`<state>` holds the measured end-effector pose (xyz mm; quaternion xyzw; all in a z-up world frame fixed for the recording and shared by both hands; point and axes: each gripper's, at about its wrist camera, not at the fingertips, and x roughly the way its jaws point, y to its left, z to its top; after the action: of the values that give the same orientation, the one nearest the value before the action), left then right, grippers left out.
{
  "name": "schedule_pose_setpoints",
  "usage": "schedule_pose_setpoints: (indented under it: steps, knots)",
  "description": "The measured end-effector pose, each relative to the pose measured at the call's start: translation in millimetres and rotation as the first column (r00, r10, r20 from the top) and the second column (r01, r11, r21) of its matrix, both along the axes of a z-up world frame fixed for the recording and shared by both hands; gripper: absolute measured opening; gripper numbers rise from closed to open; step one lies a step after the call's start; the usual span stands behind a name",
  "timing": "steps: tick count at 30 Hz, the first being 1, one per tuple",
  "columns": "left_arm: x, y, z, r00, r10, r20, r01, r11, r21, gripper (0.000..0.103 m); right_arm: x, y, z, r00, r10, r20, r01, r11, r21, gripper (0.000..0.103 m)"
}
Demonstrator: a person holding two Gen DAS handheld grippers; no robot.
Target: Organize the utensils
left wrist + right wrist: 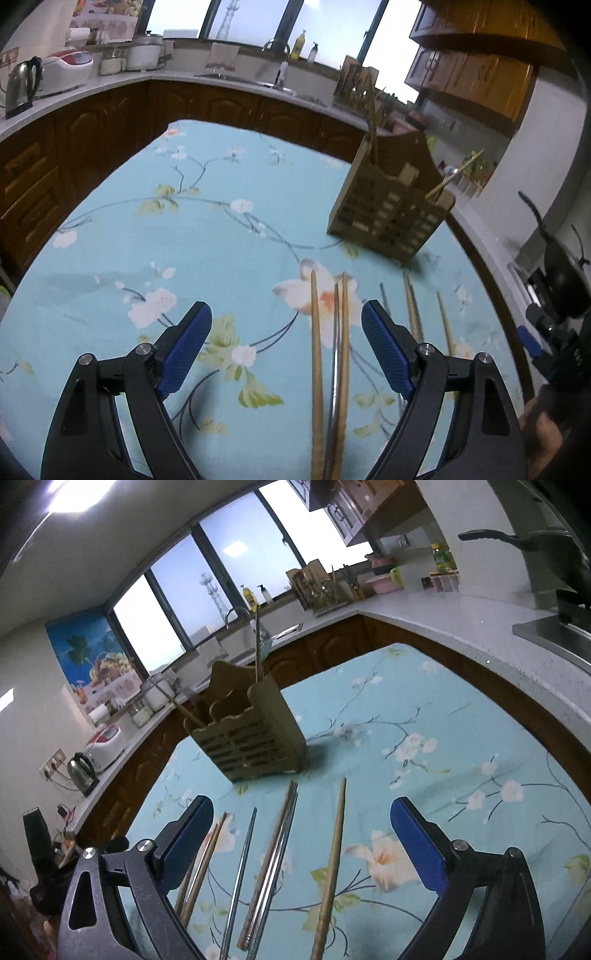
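A slatted wooden utensil holder (390, 206) stands on the floral tablecloth, with chopsticks standing in it; it also shows in the right wrist view (248, 734). Several wooden chopsticks (317, 354) and metal chopsticks lie flat on the cloth in front of it, and in the right wrist view (332, 864) they fan out below the holder. My left gripper (286, 314) is open and empty, hovering over two wooden chopsticks. My right gripper (301, 808) is open and empty above the row of chopsticks; part of it appears in the left wrist view (546, 332).
The table (147, 236) has a light-blue flowered cloth. Kitchen counters wrap around it with a kettle (22, 86), rice cookers, a sink (273, 79) and a knife rack. A stove with a black pan (546, 546) is at the right.
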<state>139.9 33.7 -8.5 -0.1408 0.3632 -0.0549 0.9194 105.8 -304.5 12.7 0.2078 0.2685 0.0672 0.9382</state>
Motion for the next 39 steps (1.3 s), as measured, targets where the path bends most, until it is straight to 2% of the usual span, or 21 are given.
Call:
schedule_pose_setpoints:
  steps: [6, 12, 14, 17, 20, 23, 27, 31, 39]
  knots:
    - [8.0, -2.6, -7.1, 0.999, -0.022, -0.035, 0.023, 0.999, 0.026, 0.085, 10.4, 18.7, -4.8, 0.999, 0.033, -0.027, -0.034, 0.997, -0.064, 0.096]
    - [22.0, -6.7, -14.5, 0.996, -0.039, -0.074, 0.043, 0.998, 0.050, 0.085, 36.2, 34.4, -18.1, 0.992, 0.063, -0.109, -0.076, 0.991, -0.113, 0.069]
    - [27.7, -8.0, -17.3, 0.995, -0.047, -0.090, 0.053, 0.997, 0.057, 0.085, 45.5, 40.6, -24.2, 0.987, 0.077, -0.138, -0.094, 0.988, -0.124, 0.056]
    - [36.3, -11.1, -21.5, 0.992, -0.058, -0.108, 0.066, 0.995, 0.070, 0.085, 57.7, 48.9, -31.3, 0.980, 0.107, -0.167, -0.127, 0.985, -0.118, 0.043]
    - [45.7, -15.2, -23.4, 0.990, -0.072, -0.119, 0.082, 0.993, 0.085, 0.084, 73.2, 61.0, -35.6, 0.971, 0.148, -0.188, -0.172, 0.978, -0.117, 0.035]
    - [54.5, -18.2, -25.0, 0.988, -0.087, -0.131, 0.100, 0.991, 0.095, 0.078, 88.6, 69.2, -38.7, 0.962, 0.172, -0.211, -0.200, 0.973, -0.115, 0.023]
    - [67.4, -20.4, -29.3, 0.981, -0.108, -0.160, 0.124, 0.988, 0.094, 0.070, 111.0, 78.0, -44.5, 0.953, 0.186, -0.240, -0.220, 0.968, -0.121, 0.020]
    - [76.6, -22.3, -32.6, 0.977, -0.121, -0.175, 0.138, 0.987, 0.085, 0.067, 127.4, 81.5, -51.1, 0.943, 0.189, -0.275, -0.232, 0.964, -0.134, 0.019]
    - [93.1, -35.5, -47.1, 0.956, -0.185, -0.225, 0.207, 0.975, 0.077, 0.053, 145.6, 78.7, -66.9, 0.928, 0.166, -0.334, -0.225, 0.964, -0.144, 0.016]
